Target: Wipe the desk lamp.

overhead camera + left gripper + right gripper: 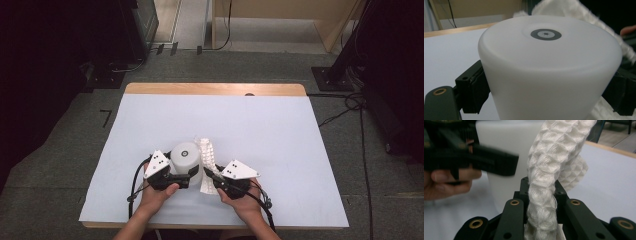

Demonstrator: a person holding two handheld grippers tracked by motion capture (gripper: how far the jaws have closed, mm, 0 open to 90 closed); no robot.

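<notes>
Standing at the near edge: a pale blue-white sheet [260,130] covers the table, with a strip of bare wooden tabletop [215,89] left showing along the far edge. Grey carpeted floor [60,165] all round. Dark equipment stands at left and right, black cables [350,107] trailing over the floor on the right, light wooden furniture [280,22] beyond.

White cylinder [186,159] stands upright near the front of the sheet, slightly left of centre, a small grey ring mark [545,34] on its top face. A white waffle-textured cloth [207,160] lies just to its right, touching or nearly touching its side, running from behind the cylinder toward the person.

Both forearms come in low from the near edge, hands close together. Left hand [156,192] cradles the left gripper [189,178], which points rightward at the cylinder's lower side; the left gripper view shows one black jaw on either flank of the cylinder, pressed against it. Right hand [241,197] holds the right gripper [210,175] angled toward the far left. Its jaws are pinched on the bunched cloth, which rises up between them in the right gripper view, beside the cylinder's wall.
</notes>
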